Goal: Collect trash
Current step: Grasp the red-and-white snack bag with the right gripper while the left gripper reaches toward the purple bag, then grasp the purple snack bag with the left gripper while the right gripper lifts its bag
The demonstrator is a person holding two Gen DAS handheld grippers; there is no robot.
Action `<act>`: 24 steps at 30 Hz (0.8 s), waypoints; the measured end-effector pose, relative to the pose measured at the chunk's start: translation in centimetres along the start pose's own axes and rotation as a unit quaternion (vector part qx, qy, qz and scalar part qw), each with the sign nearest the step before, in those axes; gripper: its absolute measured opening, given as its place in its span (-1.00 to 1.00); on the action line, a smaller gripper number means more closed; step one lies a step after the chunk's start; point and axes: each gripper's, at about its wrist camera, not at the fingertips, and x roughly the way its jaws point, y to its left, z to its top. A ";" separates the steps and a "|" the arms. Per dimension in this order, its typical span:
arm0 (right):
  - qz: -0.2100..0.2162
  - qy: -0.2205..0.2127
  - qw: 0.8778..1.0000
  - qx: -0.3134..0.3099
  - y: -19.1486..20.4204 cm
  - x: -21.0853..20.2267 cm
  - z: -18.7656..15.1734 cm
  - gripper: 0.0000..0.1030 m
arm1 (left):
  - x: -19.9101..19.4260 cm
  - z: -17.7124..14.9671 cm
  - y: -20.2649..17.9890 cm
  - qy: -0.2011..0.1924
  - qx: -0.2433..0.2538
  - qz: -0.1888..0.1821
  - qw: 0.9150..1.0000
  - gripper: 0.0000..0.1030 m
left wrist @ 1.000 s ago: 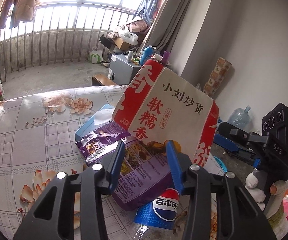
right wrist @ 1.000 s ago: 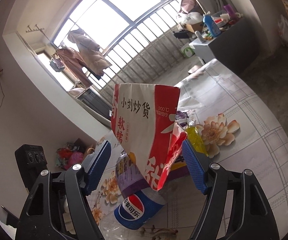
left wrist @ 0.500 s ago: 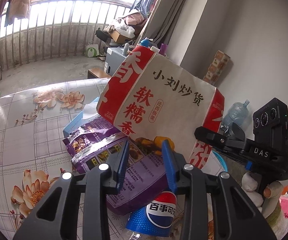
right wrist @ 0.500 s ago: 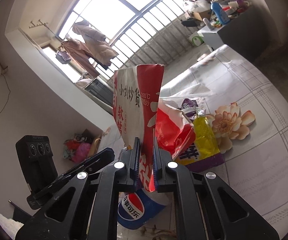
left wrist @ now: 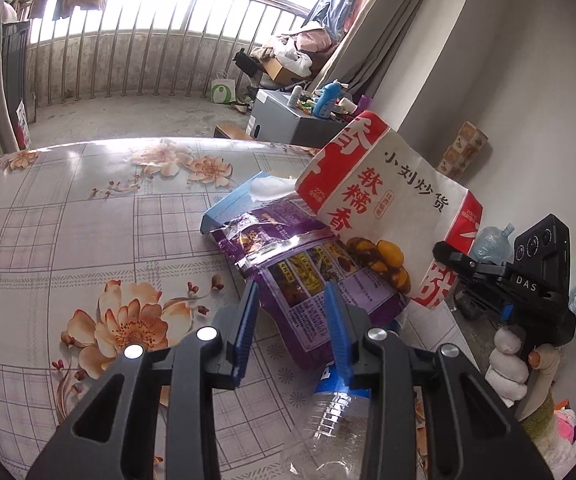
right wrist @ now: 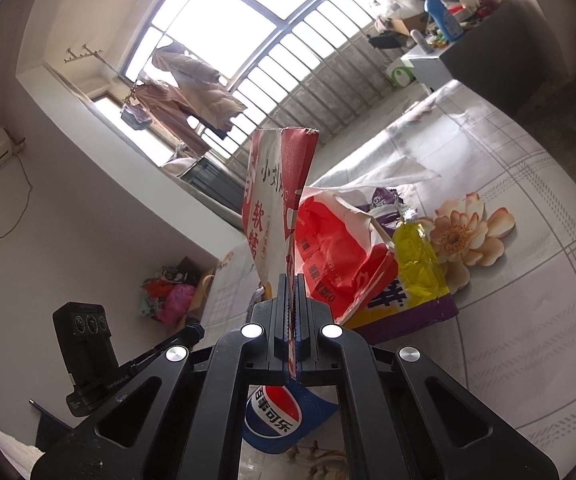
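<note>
1. Nearest, in the right wrist view, the right tool (right wrist: 291,300) has closed within the past second from a wide stance to pads pressed flat on the lower edge of the red-and-white paper bag (right wrist: 278,204). The bag now stands upright in that grip with its mouth uppermost; judged, it is secured as the receptacle for the rubbish.
2. Next, in the left wrist view, the left tool (left wrist: 292,312) stands partly open, its jaws having narrowed a little over the same second. The purple snack wrapper (left wrist: 307,276) lies between the pads, but no pad is seen pressing on it, so it is not yet held. Judged, this wrapper is the next item for collection.
3. Beneath both tools lies a clear plastic Pepsi bottle (left wrist: 335,420) on the floral surface (left wrist: 88,220), just beside the wrapper.
4. Further out, a blue box (left wrist: 240,204) lies on the surface, partly under the wrapper and behind the bag.
5. Differences between views: only the right wrist view shows the yellow packet (right wrist: 417,260) and the bag's gaping red side; only the left wrist view shows the bag's printed front, the blue box and the gloved hand (left wrist: 507,364) carrying the right tool.
</note>
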 end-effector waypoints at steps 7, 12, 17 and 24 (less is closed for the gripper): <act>-0.008 -0.001 1.000 0.001 0.0 0.1 0.1 -0.99 | 2.8 -1.2 4.0 0.058 -0.119 -0.092 0.987 0.02; -0.008 0.001 1.000 0.002 -0.1 0.2 0.1 -0.99 | 5.1 -1.7 6.2 0.077 -0.215 -0.160 0.960 0.07; -0.007 0.002 1.000 0.004 -0.4 0.1 0.1 -0.99 | 7.0 -1.8 8.0 0.085 -0.295 -0.201 0.930 0.22; -0.005 0.004 1.000 0.007 -0.9 0.2 -0.1 -0.99 | 8.4 -1.6 8.2 0.091 -0.320 -0.223 0.916 0.24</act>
